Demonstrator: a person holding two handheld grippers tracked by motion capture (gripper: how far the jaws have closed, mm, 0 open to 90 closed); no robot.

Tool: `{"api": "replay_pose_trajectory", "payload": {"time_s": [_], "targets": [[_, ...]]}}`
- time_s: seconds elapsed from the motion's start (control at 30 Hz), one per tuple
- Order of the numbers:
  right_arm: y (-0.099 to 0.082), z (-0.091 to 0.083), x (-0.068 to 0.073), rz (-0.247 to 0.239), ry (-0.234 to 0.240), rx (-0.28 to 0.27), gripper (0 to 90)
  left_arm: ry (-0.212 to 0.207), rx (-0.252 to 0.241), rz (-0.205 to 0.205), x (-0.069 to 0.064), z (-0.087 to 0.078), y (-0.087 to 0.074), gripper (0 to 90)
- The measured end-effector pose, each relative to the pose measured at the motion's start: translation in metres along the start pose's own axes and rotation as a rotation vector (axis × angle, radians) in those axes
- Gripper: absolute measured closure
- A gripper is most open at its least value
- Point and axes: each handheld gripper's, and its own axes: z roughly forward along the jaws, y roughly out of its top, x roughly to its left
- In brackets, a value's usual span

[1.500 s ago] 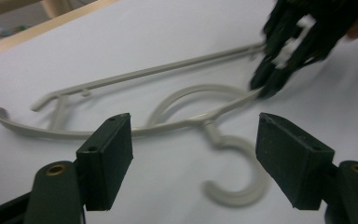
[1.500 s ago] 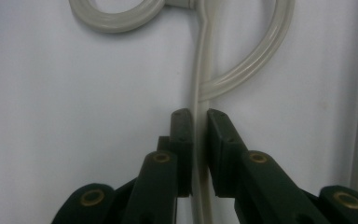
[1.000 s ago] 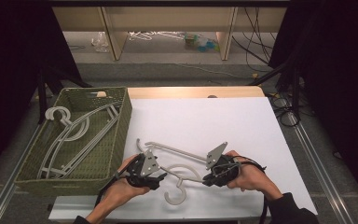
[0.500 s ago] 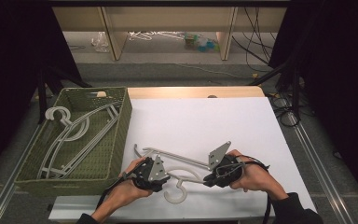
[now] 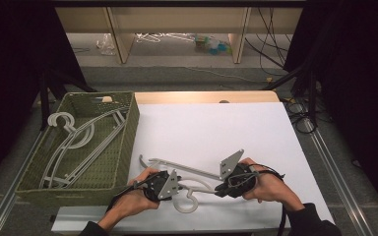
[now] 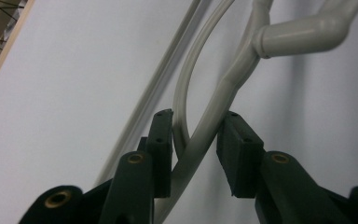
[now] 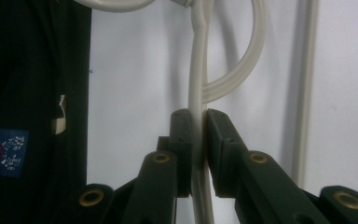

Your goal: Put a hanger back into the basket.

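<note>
Left hand-held gripper: jaws just closing around the grey hanger, both bars between the pads, right pad not quite touching.
Right hand-held gripper: pinching the hanger's thin bar.
Hanger: flat near the worktop's front edge.
Basket: left edge, holding more hangers.

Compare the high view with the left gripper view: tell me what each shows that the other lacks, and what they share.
High view alone: the green basket at the table's left with hangers lying in it, both hands, and the right gripper shut on the grey hanger lying on the white table.

Left gripper view alone: the pads close up. The jaws have just been closing, two strands of the hanger stand between them, and a gap shows beside the far pad.

Both: the left gripper, the hanger's neck and hook, and the white table.
</note>
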Motion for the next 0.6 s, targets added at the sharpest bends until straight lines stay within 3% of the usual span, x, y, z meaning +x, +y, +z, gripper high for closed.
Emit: {"api": "replay_pose_trajectory", "payload": {"time_s": [0.03,0.1,0.2,0.3,0.37,0.43,0.5,0.6], "targets": [[0.000,-0.001,0.000,0.009,0.002,-0.002,80.5,0.001,-0.004,0.009,0.000,-0.001,0.001,68.0],[0.000,-0.001,-0.001,0.021,-0.039,-0.005,78.6,0.009,-0.022,0.046,0.000,-0.005,0.003,70.4],[0.001,-0.005,-0.002,0.031,-0.078,-0.021,75.4,-0.007,-0.029,0.059,0.000,-0.009,0.008,73.2],[0.001,-0.009,-0.006,0.050,-0.138,-0.053,69.3,0.009,-0.051,0.072,0.000,-0.013,0.012,76.6],[0.001,-0.012,-0.008,0.086,-0.196,-0.088,63.9,0.006,-0.064,0.050,0.001,-0.016,0.015,78.5],[0.002,-0.013,-0.010,0.111,-0.236,-0.124,58.1,-0.013,-0.074,-0.015,0.002,-0.019,0.018,79.1],[0.004,-0.016,-0.009,0.135,-0.264,-0.142,53.2,-0.009,-0.084,-0.053,0.005,-0.022,0.018,79.1],[0.004,-0.019,-0.010,0.185,-0.306,-0.190,44.3,-0.024,-0.097,-0.155,0.010,-0.025,0.016,79.1]]}}
